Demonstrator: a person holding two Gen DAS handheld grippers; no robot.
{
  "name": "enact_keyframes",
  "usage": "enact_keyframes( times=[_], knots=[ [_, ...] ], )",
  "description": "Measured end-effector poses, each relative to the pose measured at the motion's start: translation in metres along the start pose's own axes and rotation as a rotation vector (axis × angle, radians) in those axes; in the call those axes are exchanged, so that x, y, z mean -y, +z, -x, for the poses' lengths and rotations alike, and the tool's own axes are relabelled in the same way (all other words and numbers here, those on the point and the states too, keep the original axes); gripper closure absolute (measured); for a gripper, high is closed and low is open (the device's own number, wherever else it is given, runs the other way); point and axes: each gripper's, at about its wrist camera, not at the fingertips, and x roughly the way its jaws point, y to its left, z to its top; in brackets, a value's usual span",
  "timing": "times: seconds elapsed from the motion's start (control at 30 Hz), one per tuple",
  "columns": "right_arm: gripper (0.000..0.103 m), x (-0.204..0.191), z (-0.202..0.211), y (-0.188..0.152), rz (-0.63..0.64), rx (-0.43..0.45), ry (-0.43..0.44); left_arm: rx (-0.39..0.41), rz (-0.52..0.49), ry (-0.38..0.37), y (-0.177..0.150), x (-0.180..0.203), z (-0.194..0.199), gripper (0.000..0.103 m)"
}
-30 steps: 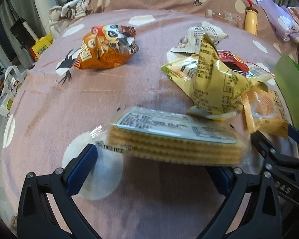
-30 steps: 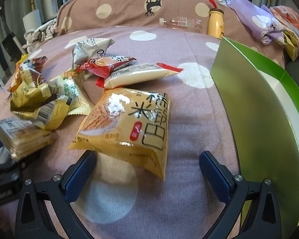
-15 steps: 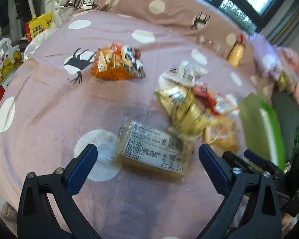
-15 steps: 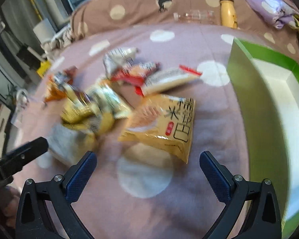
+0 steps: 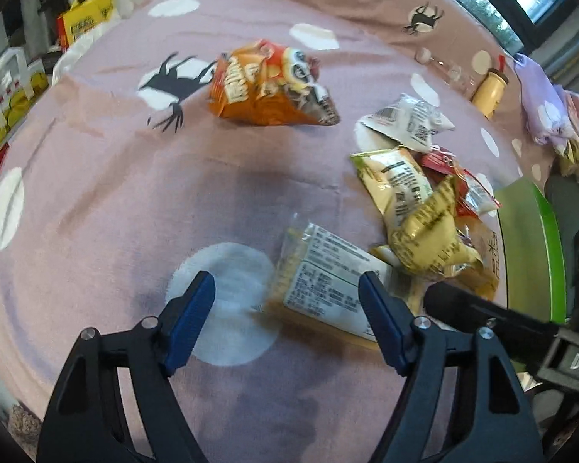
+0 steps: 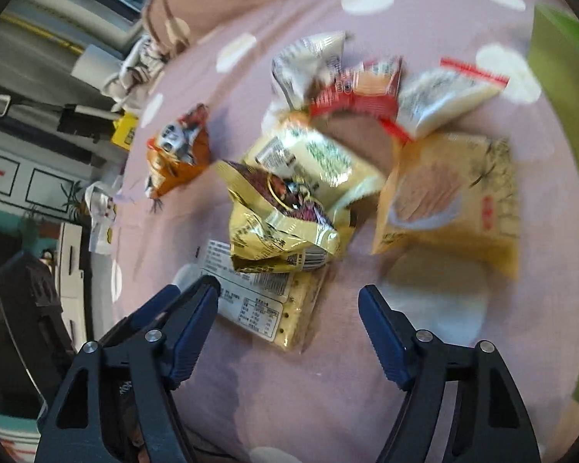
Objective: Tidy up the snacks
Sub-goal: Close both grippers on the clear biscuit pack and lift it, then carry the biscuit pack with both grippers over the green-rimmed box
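Snack packs lie on a pink dotted bedspread (image 5: 108,177). A flat cracker pack (image 5: 324,281) with a white label lies just ahead of my open, empty left gripper (image 5: 287,308); it also shows in the right wrist view (image 6: 258,301). A crumpled gold bag (image 6: 278,227) sits against it. An orange panda bag (image 5: 270,85) lies apart, farther back. My right gripper (image 6: 287,320) is open and empty above the cracker pack's edge. A yellow rice-cracker bag (image 6: 451,204) lies to the right.
A green box (image 5: 529,247) stands at the right edge of the bed. A white bag (image 5: 405,123), a red pack (image 6: 359,96) and a pale yellow-green bag (image 5: 397,181) form the pile. A yellow bottle (image 5: 490,92) stands at the back. Shopping bags (image 5: 7,88) sit off the left side.
Both grippers have risen and tilted, now looking down on the pile. The right gripper swung left over the cracker pack. The cracker pack lies flat where it was.
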Motion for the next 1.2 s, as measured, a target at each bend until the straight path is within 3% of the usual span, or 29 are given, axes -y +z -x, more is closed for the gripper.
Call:
enact_keyframes(
  times=[0.17, 0.2, 0.23, 0.4, 0.43, 0.6, 0.8, 0.97, 1.2],
  knots=[
    [0.036, 0.005, -0.013, 0.004, -0.054, -0.024, 0.028, -0.016, -0.012, 0.007, 0.002, 0.0, -0.005, 0.028],
    [0.042, 0.007, -0.015, 0.005, -0.068, -0.03, 0.035, -0.016, -0.026, 0.001, 0.002, 0.001, -0.005, 0.031],
    [0.047, 0.008, -0.016, 0.006, -0.073, -0.033, 0.04, -0.022, -0.04, -0.021, 0.002, 0.003, -0.006, 0.045],
    [0.049, 0.007, -0.016, 0.004, -0.05, -0.015, 0.022, -0.024, -0.059, -0.054, -0.002, 0.008, -0.007, 0.051],
    [0.049, 0.007, -0.015, 0.003, -0.049, -0.01, 0.017, -0.032, -0.06, -0.084, -0.004, 0.01, -0.005, 0.062],
    [0.05, 0.003, -0.003, -0.003, -0.008, 0.027, -0.049, -0.015, -0.14, -0.071, -0.017, 0.033, 0.006, 0.061],
    [0.05, 0.005, 0.04, -0.003, 0.018, 0.128, -0.051, 0.05, -0.183, -0.092, -0.019, 0.065, 0.033, 0.063],
    [0.05, 0.008, 0.091, -0.007, 0.05, 0.273, -0.076, 0.118, -0.249, -0.124, -0.015, 0.106, 0.055, 0.063],
    [0.05, 0.047, 0.161, -0.008, -0.025, 0.459, -0.103, 0.172, -0.377, -0.213, -0.014, 0.182, 0.069, 0.063]
  ],
)
